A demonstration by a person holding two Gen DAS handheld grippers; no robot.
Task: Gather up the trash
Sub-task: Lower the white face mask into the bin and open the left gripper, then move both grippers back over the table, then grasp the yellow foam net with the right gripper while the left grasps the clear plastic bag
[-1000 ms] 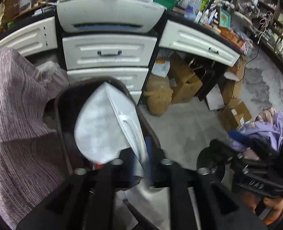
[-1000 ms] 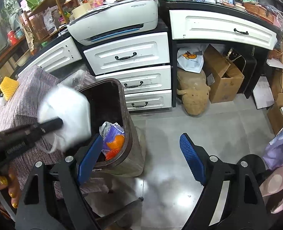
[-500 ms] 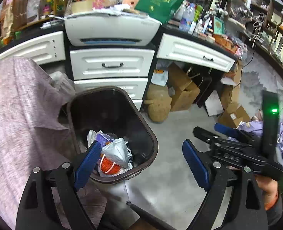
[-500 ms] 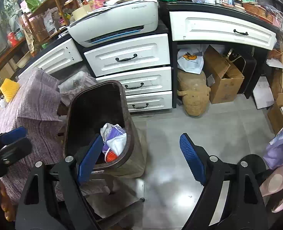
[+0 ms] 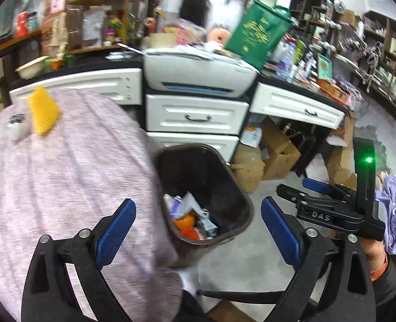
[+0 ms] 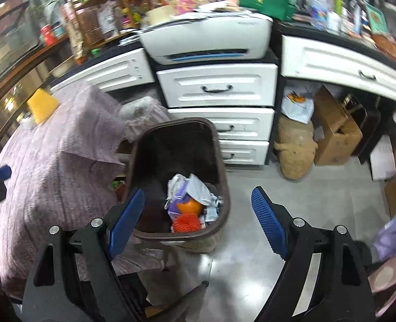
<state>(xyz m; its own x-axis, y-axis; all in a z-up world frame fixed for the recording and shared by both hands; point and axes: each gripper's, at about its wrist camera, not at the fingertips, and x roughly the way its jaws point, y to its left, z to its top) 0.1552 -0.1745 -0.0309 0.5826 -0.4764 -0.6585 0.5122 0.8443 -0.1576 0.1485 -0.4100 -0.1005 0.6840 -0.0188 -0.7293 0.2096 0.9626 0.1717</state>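
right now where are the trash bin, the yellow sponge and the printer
trash bin (image 6: 222,166): right wrist view, right side of its brown rim
yellow sponge (image 5: 43,111): left wrist view, middle of its yellow face
printer (image 6: 206,33): right wrist view, middle of its white top cover

— What sat between the spread blue pads (image 6: 125,222) of the right gripper (image 6: 198,224)?
— A brown bin (image 6: 220,158) holding crumpled trash (image 6: 190,201), beside a table draped in purple cloth (image 6: 50,161).

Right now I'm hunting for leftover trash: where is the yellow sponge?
In both views the yellow sponge lies at the far left on the purple cloth, beside a small white object, left of the brown bin.
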